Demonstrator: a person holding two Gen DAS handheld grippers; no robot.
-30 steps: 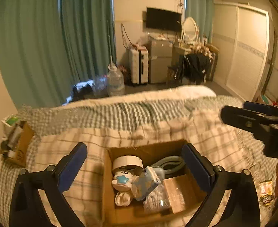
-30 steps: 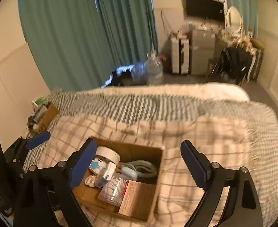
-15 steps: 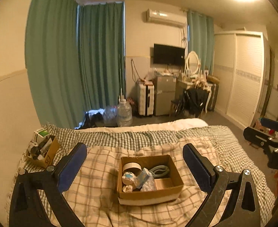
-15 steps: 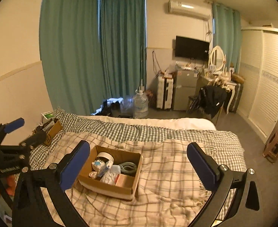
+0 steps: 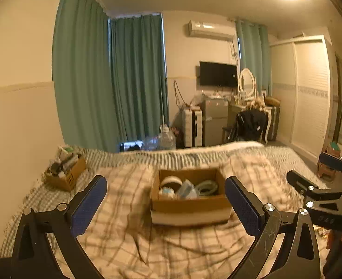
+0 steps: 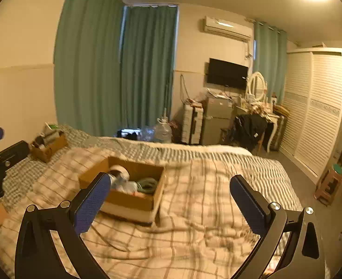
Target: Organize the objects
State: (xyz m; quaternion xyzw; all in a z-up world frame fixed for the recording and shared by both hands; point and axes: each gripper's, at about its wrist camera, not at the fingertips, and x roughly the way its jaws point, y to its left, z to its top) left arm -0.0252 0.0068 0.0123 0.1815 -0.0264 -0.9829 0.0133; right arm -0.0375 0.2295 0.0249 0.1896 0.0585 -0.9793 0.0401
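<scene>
A bed (image 5: pixel 129 244) under a checked blanket carries the task's things: a cardboard box (image 5: pixel 189 205) near its middle, holding a white tape roll (image 5: pixel 171 181), a coiled grey cable (image 5: pixel 207 186) and blurred small items, and a smaller box (image 5: pixel 65 174) of clutter well apart at the far left edge. The left claw (image 5: pixel 165 203) and right claw (image 6: pixel 169 200) both hang spread and empty above the blanket, short of the big box, so sorting seems not yet begun. Next, one claw likely needs to descend over the box and pinch an item.
</scene>
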